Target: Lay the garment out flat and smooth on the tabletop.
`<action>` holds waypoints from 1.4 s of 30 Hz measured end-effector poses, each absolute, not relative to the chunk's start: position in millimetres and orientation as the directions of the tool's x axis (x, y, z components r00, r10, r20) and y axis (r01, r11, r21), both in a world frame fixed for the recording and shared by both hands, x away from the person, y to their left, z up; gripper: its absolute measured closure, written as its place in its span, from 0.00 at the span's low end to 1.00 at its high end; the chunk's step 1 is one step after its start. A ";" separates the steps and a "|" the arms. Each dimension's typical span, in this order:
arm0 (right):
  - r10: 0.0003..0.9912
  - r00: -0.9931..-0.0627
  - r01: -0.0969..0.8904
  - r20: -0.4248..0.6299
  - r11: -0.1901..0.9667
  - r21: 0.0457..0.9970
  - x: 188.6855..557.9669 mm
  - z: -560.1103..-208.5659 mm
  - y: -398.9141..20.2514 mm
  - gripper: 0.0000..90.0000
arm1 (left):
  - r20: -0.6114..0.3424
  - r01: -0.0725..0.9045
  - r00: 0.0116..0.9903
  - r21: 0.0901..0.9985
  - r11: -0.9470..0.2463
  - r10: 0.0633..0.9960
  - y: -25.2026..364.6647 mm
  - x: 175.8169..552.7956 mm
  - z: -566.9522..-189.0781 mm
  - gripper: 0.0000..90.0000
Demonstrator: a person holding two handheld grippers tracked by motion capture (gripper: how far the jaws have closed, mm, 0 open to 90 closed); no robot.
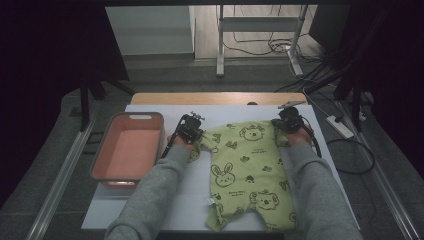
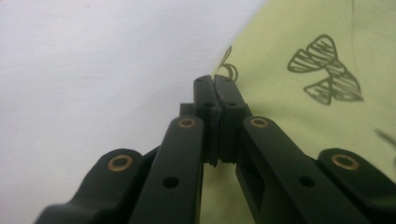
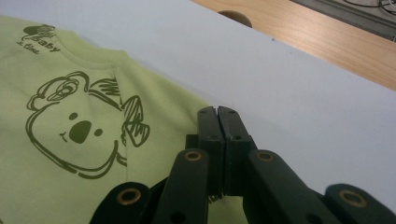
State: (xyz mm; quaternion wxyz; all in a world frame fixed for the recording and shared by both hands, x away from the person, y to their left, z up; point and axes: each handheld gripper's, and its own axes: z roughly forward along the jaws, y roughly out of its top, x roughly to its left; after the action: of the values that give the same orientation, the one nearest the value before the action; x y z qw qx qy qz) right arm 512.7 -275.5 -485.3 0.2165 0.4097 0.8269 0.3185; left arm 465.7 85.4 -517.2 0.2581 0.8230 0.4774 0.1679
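A light green baby garment printed with koalas and bunnies lies flat on a white sheet, neck end away from me. My left gripper is at its left sleeve. In the left gripper view the jaws are pressed together right on the edge of the green cloth. At the right shoulder is my right gripper. Its jaws are likewise pressed together on the hem of the fabric, beside a koala print.
A salmon-coloured plastic bin stands on the sheet to the left of the garment, close to my left forearm. Beyond the sheet runs the wooden table edge, with a cut-out hole. Cables and stand legs lie on the floor behind.
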 end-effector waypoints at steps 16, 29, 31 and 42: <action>0.844 -0.531 0.558 -0.080 0.419 0.716 523.7 -490.3 -267.3 0.74 | 0.036 0.698 0.455 0.606 -0.382 0.890 77.9 472.6 -510.7 0.75; 0.764 -0.644 0.517 -0.046 0.478 0.710 440.9 -461.6 -264.0 0.55 | -0.084 0.610 0.656 0.645 -0.461 0.750 71.5 402.9 -479.0 0.53; 0.750 -0.661 0.528 -0.028 0.492 0.693 424.2 -464.6 -263.6 0.53 | -0.106 0.603 0.682 0.641 -0.474 0.723 69.4 392.1 -481.3 0.50; 0.761 -0.647 0.613 0.045 0.485 0.624 352.8 -488.1 -274.8 0.43 | -0.118 0.592 0.740 0.582 -0.558 0.662 59.6 348.1 -500.3 0.42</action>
State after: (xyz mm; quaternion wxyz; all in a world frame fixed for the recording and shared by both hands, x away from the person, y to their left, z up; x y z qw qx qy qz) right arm 352.8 -274.8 -488.1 0.1196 0.4025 0.8532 0.3092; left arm 348.1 59.6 -500.3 0.3070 0.8809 0.3557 0.0573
